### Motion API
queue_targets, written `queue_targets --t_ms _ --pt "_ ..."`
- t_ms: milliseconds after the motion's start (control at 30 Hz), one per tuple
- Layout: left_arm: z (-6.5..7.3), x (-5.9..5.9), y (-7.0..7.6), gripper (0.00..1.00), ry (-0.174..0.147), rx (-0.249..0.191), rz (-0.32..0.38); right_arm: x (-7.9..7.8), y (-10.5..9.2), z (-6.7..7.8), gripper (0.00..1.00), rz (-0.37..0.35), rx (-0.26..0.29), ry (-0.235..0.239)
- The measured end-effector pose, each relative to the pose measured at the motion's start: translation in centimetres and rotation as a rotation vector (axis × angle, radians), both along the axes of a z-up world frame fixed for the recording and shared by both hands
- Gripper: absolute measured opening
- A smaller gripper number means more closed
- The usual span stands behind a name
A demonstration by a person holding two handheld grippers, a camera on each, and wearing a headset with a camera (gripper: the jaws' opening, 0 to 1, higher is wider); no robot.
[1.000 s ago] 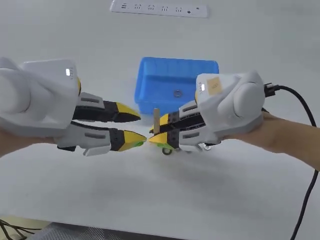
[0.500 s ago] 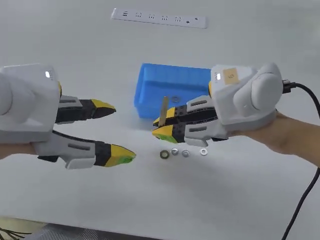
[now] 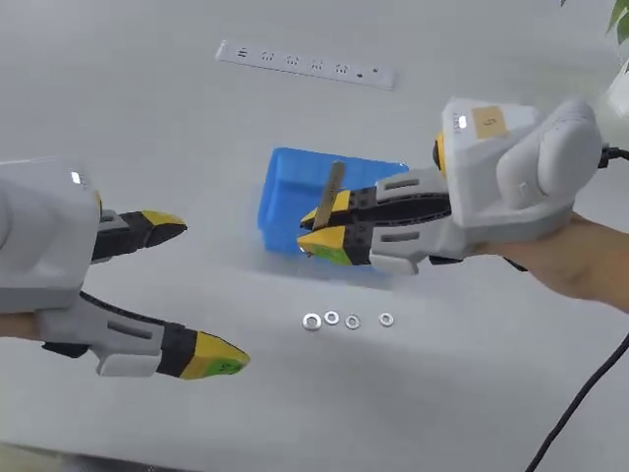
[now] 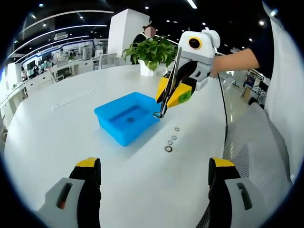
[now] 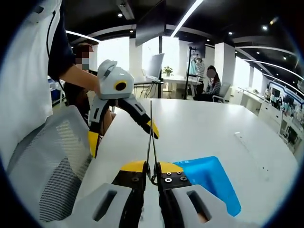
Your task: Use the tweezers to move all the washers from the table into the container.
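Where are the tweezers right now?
The tweezers are clamped in the right gripper, right of centre in the head view, at the front edge of the blue container, beyond the four washers.

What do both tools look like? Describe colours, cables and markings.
The left tool and right tool both have bulky white bodies, black jaws with yellow tips and a small lit indicator. The right tool carries an orange sticker on top and trails a black cable. The person wears a dark sleeve.

We look steeply down from the head view on the white tabletop (image 3: 442,413), the blue rectangular plastic container (image 3: 285,197) mid-frame. Our two gripper views sit low, facing each other; all three share that container
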State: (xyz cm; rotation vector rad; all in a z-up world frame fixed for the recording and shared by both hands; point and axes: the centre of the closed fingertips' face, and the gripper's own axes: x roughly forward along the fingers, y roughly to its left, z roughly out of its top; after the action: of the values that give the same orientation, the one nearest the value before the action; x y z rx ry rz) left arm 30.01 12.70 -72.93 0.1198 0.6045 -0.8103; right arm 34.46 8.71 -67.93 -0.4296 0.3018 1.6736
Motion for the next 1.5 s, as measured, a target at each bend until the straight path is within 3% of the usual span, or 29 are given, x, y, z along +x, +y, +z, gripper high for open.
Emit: queue_targets --t_ms 67,133,333,433,700,1000,1500 --pt "0.0 -0.1 0.0 0.99 0.003 0.003 -0.003 0.7 0.2 0.8 0.09 -0.009 0.015 -0.034" --pt "-0.2 -0.3 -0.1 0.99 0.007 0.015 -0.013 1.5 0.2 1.4 0.09 -0.026 0.027 -0.038" --pt "-0.4 -0.3 -0.2 0.99 0.002 0.012 -0.016 5.3 -0.2 1.4 0.09 -0.090 0.018 -0.074" --pt "-0.7 -0.3 -0.1 0.99 0.008 0.012 -0.010 7.4 -0.4 0.2 0.09 -0.126 -0.003 -0.075" --pt "-1.1 -0.3 0.4 0.99 0.006 0.000 0.015 9.9 -0.2 -4.0 0.10 -0.147 -0.066 -0.069" --pt "-1.6 -0.3 1.2 0.99 0.021 0.004 0.051 10.3 -0.2 -8.0 0.10 -0.164 -0.108 -0.035" --pt "-1.6 -0.7 0.9 0.99 0.040 0.008 0.045 10.8 -0.4 -9.4 0.10 -0.189 -0.106 -0.014"
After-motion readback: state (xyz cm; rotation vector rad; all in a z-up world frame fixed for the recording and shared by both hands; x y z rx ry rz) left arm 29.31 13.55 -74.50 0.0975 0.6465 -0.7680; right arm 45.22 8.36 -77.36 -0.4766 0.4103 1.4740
